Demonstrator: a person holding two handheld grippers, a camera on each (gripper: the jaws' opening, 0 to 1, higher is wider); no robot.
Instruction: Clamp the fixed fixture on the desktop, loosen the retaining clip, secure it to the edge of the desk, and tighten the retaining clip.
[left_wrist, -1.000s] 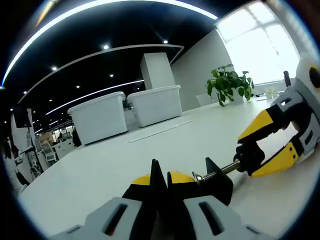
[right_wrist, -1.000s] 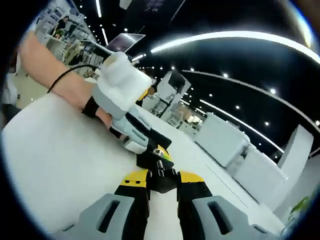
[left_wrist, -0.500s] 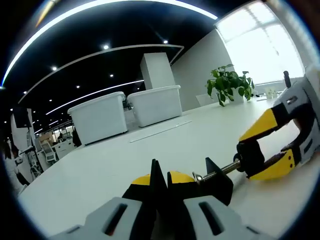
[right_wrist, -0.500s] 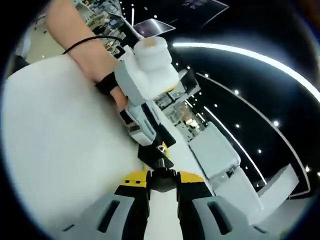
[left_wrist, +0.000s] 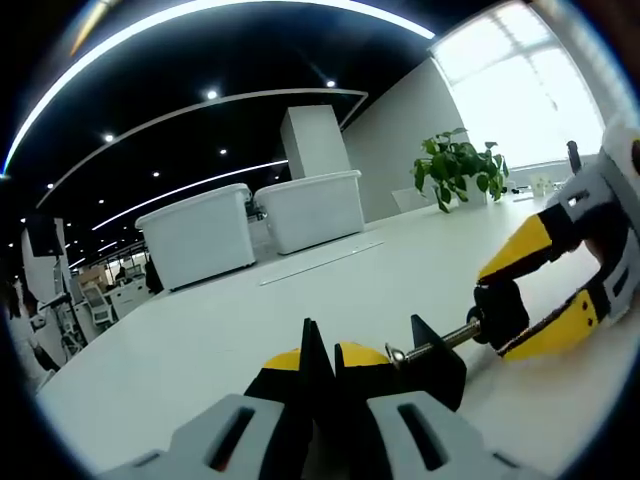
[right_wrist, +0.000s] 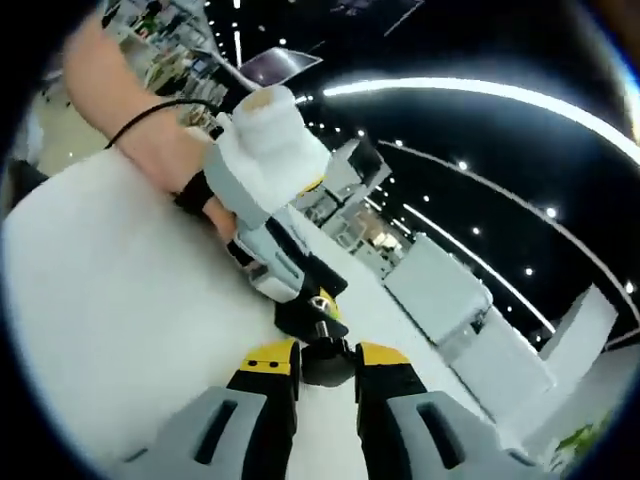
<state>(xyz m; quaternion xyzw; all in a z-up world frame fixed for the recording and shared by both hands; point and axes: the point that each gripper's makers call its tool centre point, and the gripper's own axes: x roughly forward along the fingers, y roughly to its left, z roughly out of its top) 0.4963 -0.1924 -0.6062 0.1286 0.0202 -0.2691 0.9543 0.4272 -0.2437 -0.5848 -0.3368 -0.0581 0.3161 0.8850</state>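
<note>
in the left gripper view, the left gripper (left_wrist: 320, 362) is seen lowest, its 2 yellow-tipped jaws pressed together on the black body of the fixed fixture (left_wrist: 432, 352), which rests on the white desk (left_wrist: 200, 340). a threaded screw (left_wrist: 432, 345) runs out of the fixture to the right, ending in a black knob (left_wrist: 497, 312). the right gripper (left_wrist: 528, 298) is clamped on that knob, 1 jaw above it and 1 below.

in the right gripper view, the knob (right_wrist: 327, 357) is gripped between the right gripper's 2 jaws (right_wrist: 325, 360). just beyond it the left gripper (right_wrist: 312, 305) is seen, held by a hand (right_wrist: 190, 195) with a black cord along the wrist.

farther back, 2 white bins (left_wrist: 250, 225) stand side by side on the desk, and a potted plant (left_wrist: 458, 168) is set near a bright window (left_wrist: 515, 90).
</note>
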